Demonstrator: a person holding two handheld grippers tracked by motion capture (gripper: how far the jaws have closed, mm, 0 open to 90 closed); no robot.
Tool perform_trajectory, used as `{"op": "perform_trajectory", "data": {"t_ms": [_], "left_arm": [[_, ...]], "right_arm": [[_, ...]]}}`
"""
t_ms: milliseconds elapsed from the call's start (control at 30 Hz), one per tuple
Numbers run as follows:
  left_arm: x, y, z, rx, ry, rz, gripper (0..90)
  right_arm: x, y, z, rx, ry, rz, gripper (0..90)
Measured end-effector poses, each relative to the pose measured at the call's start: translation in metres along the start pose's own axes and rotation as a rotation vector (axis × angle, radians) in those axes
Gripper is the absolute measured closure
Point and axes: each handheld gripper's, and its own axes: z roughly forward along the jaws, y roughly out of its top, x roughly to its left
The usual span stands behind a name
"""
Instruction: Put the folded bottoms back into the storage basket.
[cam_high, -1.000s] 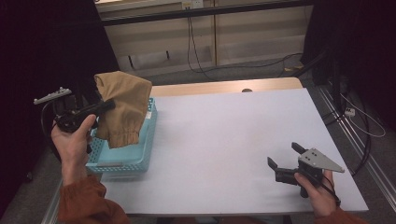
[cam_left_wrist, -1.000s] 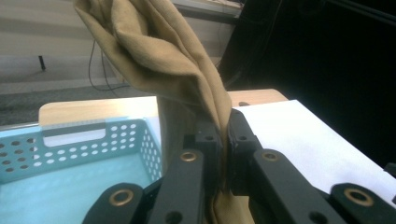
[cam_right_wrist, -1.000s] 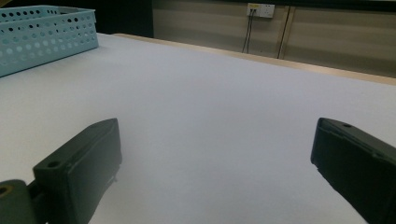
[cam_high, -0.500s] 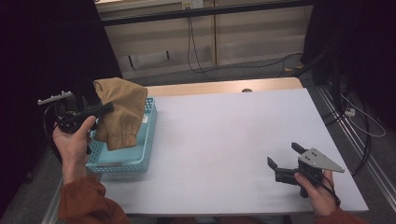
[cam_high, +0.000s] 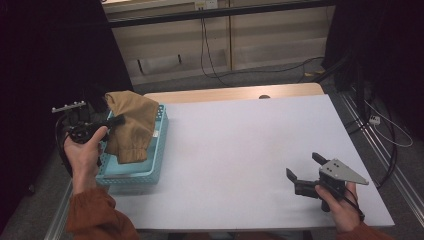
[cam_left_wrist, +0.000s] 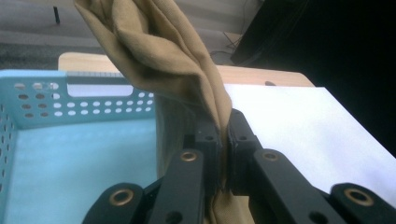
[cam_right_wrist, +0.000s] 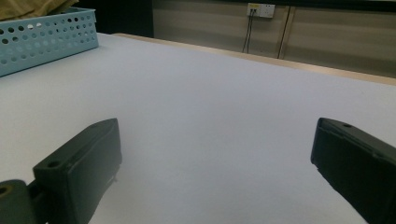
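Note:
A tan cloth (cam_high: 131, 125) hangs over a light blue perforated basket (cam_high: 156, 165) at the table's left edge. My left gripper (cam_high: 119, 120) is shut on a fold of that cloth, lifting it above the basket. In the left gripper view the two black jaws pinch the tan cloth (cam_left_wrist: 173, 60) tight, with the basket (cam_left_wrist: 56, 154) floor below. My right gripper (cam_high: 304, 172) rests near the table's front right corner, open, with nothing between its fingers (cam_right_wrist: 79, 168). Its view looks across the white table top towards the basket (cam_right_wrist: 42, 39).
The white table top (cam_high: 240, 145) stretches between the basket and my right gripper. A wooden strip (cam_high: 240, 93) runs along its far edge. Behind it is a floor with cables (cam_high: 215, 55) and panelled walls. Metal rails (cam_high: 365, 125) run along the right side.
My left gripper has drawn back to the left and down with the cloth, which now sits lower over the basket. The right gripper has not moved.

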Motion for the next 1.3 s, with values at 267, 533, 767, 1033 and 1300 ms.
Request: {"op": "perform_trajectory", "data": {"t_ms": [267, 533, 767, 1033, 1300], "left_arm": [[0.001, -0.002, 0.007, 0.034, -0.042, -0.051, 86.0], [0.011, -0.009, 0.022, 0.076, -0.011, -0.071, 86.0], [0.014, -0.013, 0.032, 0.111, -0.003, -0.072, 86.0], [0.019, -0.017, 0.040, 0.143, 0.026, -0.063, 85.8], [0.027, -0.020, 0.042, 0.144, 0.054, -0.070, 85.5]], "right_arm": [[0.000, 0.000, 0.000, 0.002, 0.002, 0.001, 1.7], [0.000, 0.000, 0.000, 0.001, 0.002, 0.000, 1.7], [0.000, 0.000, 0.000, 0.002, 0.003, -0.001, 1.6], [0.000, 0.000, 0.000, 0.003, 0.005, -0.001, 1.7], [0.000, 0.000, 0.000, 0.005, 0.006, -0.003, 1.7]]}}
